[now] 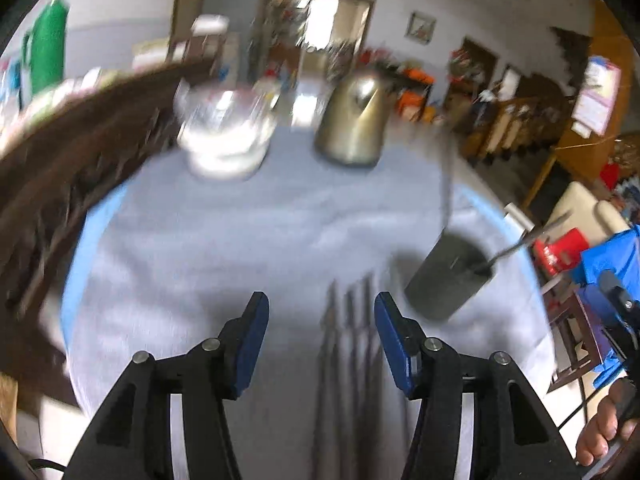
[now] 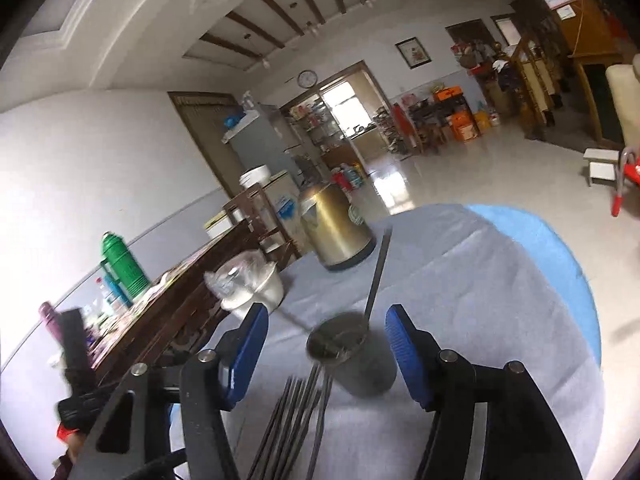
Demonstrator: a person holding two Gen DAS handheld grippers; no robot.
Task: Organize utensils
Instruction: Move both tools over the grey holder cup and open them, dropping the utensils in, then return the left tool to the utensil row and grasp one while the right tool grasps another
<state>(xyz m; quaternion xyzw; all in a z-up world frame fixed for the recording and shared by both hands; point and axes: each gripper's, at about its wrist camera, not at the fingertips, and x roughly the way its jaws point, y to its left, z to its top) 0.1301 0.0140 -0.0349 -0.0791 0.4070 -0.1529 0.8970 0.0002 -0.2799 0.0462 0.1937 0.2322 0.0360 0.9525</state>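
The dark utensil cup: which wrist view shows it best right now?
The right wrist view: the dark utensil cup sits centred between open jaws, rim and one utensil inside visible. The left wrist view shows it blurred, off to the right.

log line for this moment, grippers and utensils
left gripper: open, empty | right gripper: open, empty | chopsticks: loose on cloth | cup: upright, holds one utensil | step: none gripped yet

A cup is standing on the table, holding one utensil. Loose utensils are lying in front of the cup. A kettle and a bowl are sitting behind it, the bowl left of the kettle.
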